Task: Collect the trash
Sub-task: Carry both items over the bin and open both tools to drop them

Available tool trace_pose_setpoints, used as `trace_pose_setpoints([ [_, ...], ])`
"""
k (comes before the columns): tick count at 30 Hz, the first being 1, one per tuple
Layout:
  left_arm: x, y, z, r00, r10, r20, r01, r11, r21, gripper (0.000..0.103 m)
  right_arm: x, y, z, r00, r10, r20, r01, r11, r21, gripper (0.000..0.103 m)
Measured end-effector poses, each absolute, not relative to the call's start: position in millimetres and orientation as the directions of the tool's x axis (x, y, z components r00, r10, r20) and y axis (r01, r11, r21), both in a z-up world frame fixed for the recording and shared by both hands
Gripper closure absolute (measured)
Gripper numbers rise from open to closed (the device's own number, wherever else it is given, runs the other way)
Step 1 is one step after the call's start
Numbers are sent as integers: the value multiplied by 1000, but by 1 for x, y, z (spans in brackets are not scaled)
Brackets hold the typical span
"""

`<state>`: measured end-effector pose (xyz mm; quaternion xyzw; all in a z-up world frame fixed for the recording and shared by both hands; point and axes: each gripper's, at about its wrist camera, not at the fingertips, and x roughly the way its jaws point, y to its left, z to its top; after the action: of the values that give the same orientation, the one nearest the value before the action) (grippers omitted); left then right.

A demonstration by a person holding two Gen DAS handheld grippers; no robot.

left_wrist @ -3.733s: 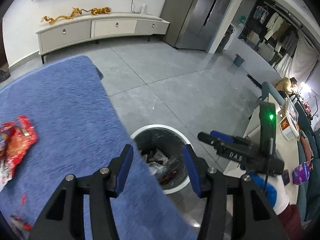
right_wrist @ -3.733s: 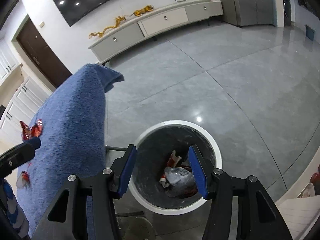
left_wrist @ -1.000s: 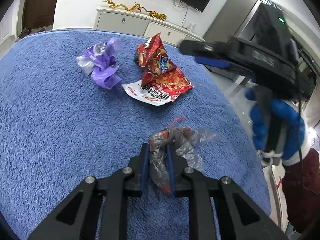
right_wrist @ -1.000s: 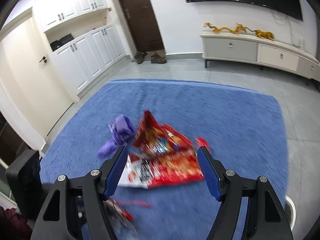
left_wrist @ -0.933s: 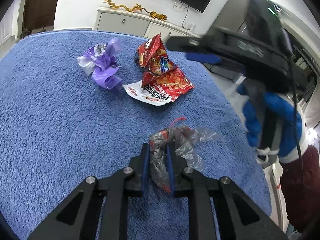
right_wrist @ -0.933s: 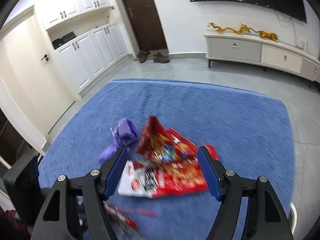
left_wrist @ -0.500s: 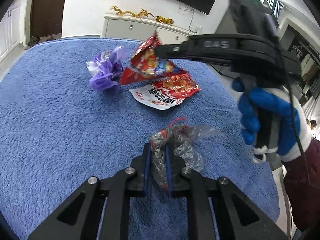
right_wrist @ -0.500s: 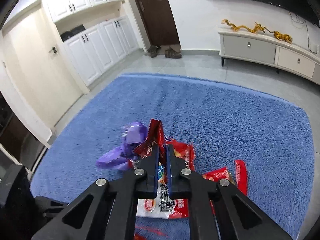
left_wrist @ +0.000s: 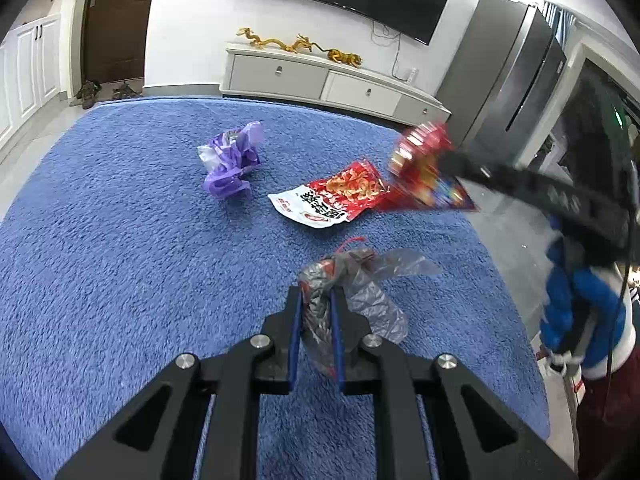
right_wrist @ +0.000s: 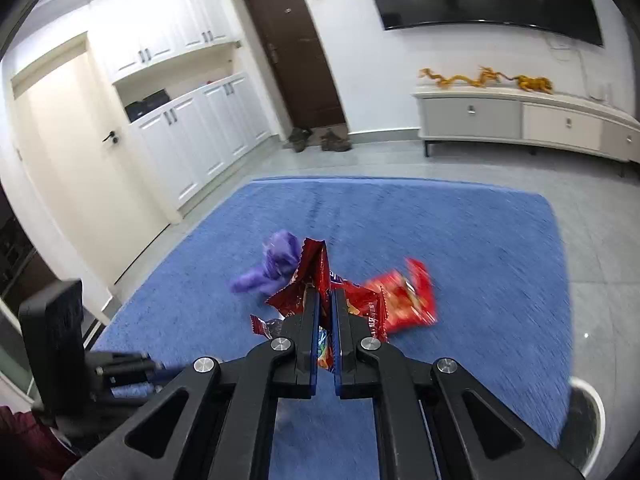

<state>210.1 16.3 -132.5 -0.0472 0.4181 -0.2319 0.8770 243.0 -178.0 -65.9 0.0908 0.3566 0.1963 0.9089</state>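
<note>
My left gripper [left_wrist: 316, 294] is shut on a crumpled clear plastic wrapper [left_wrist: 360, 284] just above the blue rug [left_wrist: 120, 260]. My right gripper [right_wrist: 325, 294] is shut on a dark red snack bag [right_wrist: 314, 264] and holds it off the rug; the bag also shows blurred in the left wrist view [left_wrist: 424, 168]. A red and white snack bag [left_wrist: 332, 198] and a crumpled purple wrapper [left_wrist: 232, 158] lie on the rug; they show in the right wrist view as the red bag [right_wrist: 404, 300] and the purple wrapper [right_wrist: 276, 266].
A white-rimmed trash bin [right_wrist: 588, 420] stands off the rug's near right corner. A low white TV cabinet [left_wrist: 328, 84] lines the far wall. White cupboards [right_wrist: 192, 140] and a brown door [right_wrist: 296, 52] are beyond the rug. Grey floor tiles surround it.
My right gripper has lifted the dark red snack bag off the rug and swung it to the right. The left gripper has stayed shut on the clear wrapper.
</note>
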Motion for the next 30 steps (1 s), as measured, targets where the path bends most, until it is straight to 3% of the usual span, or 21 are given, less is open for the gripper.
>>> trace_pose_setpoints([
  [12,207,-16,-132,525,-448,-724,393,882,-261,90,170,-265,-87,715,238,-658,-61,958,281,98],
  [30,209,-80,-121,497,-464,-733,481,851,-212,90,138,-322,-93,774,157,-613,39,955,294,98],
])
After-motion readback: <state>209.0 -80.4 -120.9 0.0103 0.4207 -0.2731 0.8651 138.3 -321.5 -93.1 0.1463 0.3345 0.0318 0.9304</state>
